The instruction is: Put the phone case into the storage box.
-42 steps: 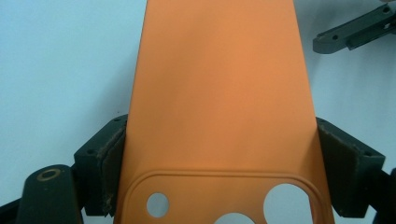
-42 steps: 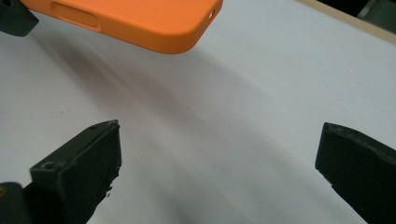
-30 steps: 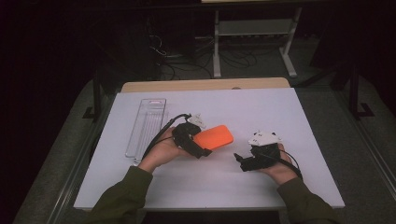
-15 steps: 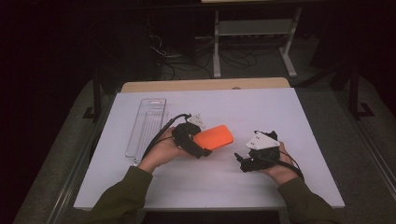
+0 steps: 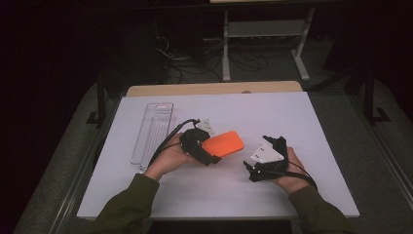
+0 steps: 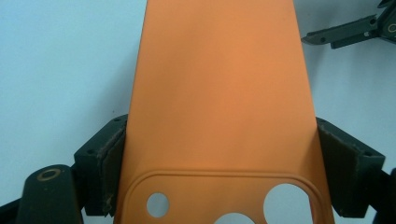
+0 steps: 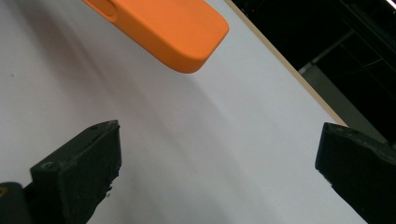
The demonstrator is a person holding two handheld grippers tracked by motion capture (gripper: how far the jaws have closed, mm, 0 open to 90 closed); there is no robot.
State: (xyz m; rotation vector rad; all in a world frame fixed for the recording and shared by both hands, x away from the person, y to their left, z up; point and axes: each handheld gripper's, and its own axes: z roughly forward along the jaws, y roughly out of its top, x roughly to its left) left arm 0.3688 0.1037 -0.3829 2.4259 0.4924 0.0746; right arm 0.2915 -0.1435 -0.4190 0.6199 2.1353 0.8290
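Note:
An orange phone case point(image 5: 223, 144) is held a little above the white table, camera cutouts toward the left hand. My left gripper point(image 5: 207, 153) is shut on its near end. In the left gripper view both pads press the long sides of the orange phone case point(image 6: 219, 93), around the left gripper point(image 6: 219, 175). My right gripper point(image 5: 253, 170) sits to the right of the case, apart from it, jaws spread. In the right gripper view the right gripper point(image 7: 219, 172) stands open with nothing between its fingers, and the case's rounded corner point(image 7: 173, 28) hangs ahead at upper left.
A clear plastic tray point(image 5: 152, 130) lies lengthwise on the left part of the white table top point(image 5: 272, 112). A wooden strip point(image 5: 214, 88) edges the far side. Beyond it are a dark floor, cables and a metal stand point(image 5: 263, 34).
The right gripper has tilted and shifted slightly at the right of the case. The left gripper and the orange case have stayed where they were.

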